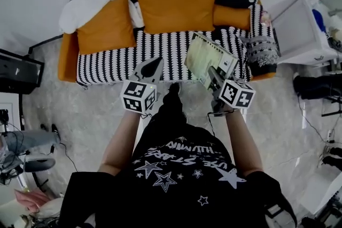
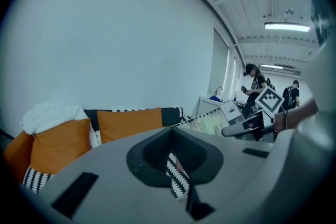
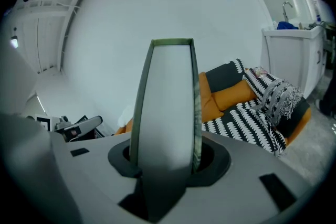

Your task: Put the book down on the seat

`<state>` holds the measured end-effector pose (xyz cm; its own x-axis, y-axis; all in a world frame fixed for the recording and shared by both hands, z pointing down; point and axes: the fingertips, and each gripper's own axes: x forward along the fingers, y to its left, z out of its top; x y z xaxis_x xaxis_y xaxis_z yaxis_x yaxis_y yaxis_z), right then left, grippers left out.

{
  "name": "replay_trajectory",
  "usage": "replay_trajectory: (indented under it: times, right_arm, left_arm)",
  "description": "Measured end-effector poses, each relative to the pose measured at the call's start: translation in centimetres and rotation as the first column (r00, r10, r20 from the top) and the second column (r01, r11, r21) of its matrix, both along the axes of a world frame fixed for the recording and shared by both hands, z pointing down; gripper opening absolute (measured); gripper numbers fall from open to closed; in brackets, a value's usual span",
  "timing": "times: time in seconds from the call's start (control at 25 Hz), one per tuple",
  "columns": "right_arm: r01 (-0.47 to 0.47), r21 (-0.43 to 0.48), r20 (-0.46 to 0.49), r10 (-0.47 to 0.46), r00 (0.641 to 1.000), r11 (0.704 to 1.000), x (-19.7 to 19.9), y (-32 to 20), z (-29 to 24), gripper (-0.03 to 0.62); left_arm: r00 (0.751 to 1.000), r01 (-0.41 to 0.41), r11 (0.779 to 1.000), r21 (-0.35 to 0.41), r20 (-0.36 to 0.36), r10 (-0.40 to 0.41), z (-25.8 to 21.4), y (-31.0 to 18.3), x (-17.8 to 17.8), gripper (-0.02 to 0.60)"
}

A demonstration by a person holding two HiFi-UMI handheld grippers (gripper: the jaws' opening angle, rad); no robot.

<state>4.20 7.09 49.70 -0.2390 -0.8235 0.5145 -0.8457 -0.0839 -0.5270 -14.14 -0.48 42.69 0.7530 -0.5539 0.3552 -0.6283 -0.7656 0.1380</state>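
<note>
A book (image 1: 206, 59) with a pale green and white cover hangs tilted over the right part of the sofa's black-and-white striped seat (image 1: 160, 48). My right gripper (image 1: 215, 76) is shut on its near edge. In the right gripper view the book (image 3: 168, 113) stands edge-on between the jaws and hides the middle of the sofa. My left gripper (image 1: 152, 68) is shut and holds nothing; it points at the seat's front edge, left of the book. In the left gripper view its jaws (image 2: 176, 165) leave only a thin slit, with the book (image 2: 210, 124) to the right.
Orange cushions (image 1: 176, 5) line the sofa back, and a white blanket (image 1: 88, 5) lies on its left corner. A grey patterned throw (image 1: 260, 50) hangs over the right arm. A white cabinet (image 1: 296, 29) stands right of the sofa, a black stand (image 1: 18, 72) left. People (image 2: 254, 84) stand far off.
</note>
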Motion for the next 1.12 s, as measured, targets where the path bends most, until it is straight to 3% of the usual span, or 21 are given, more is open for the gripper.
replay_trajectory:
  times: [0.8, 1.12]
  right_arm:
    - [-0.167, -0.076, -0.018, 0.166, 0.986, 0.983, 6.8, -13.7, 1.7, 0.175]
    - [-0.243, -0.104, -0.042, 0.240, 0.970, 0.964, 9.8, -14.5, 2.2, 0.175]
  left_arm:
    - [0.987, -0.158, 0.986, -0.055, -0.022, 0.157, 2.7, -17.6, 8.9, 0.008]
    - [0.972, -0.234, 0.968, -0.091, -0.025, 0.233, 4.3, -19.7, 12.3, 0.008]
